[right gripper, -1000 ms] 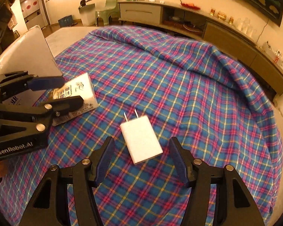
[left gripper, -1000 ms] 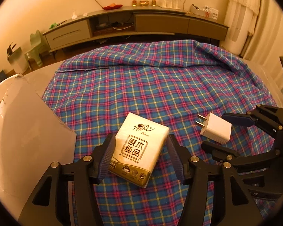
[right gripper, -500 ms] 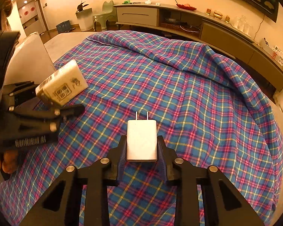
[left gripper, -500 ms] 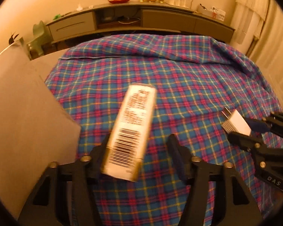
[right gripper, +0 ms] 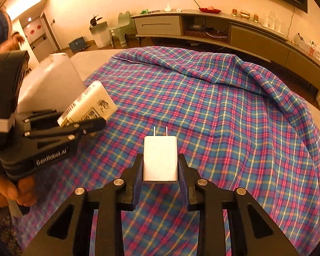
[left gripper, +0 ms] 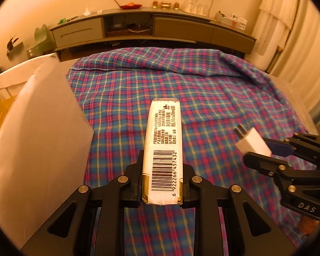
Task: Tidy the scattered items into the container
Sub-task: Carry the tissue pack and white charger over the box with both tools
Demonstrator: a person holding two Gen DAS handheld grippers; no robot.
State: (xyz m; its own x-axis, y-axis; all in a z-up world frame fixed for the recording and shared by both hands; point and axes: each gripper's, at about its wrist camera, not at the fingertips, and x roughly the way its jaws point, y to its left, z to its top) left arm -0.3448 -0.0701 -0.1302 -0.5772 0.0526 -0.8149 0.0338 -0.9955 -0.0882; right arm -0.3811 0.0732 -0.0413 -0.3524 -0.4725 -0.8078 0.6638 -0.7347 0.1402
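Observation:
A white tissue pack (left gripper: 163, 140) stands on edge, barcode side up, between the jaws of my left gripper (left gripper: 162, 170). The jaws are closing and their pads press on its lower end, holding it above the plaid cloth (left gripper: 202, 98). My right gripper (right gripper: 160, 167) is shut on a white charger plug (right gripper: 160, 157), prongs pointing away, also off the cloth. The right wrist view shows the left gripper (right gripper: 85, 117) at the left with the tissue pack (right gripper: 91, 104). The left wrist view shows the right gripper (left gripper: 260, 151) at the right with the plug (left gripper: 252, 141).
A white box (left gripper: 38, 128) with a raised flap stands at the left edge of the cloth, also visible behind the left gripper as the box (right gripper: 51, 79). A long low cabinet (left gripper: 151, 25) runs along the far wall. A hand (right gripper: 8, 192) grips the left tool.
Both grippers closed on their items and lifted them off the cloth. The tissue pack turned from lying flat to standing on edge with its barcode up.

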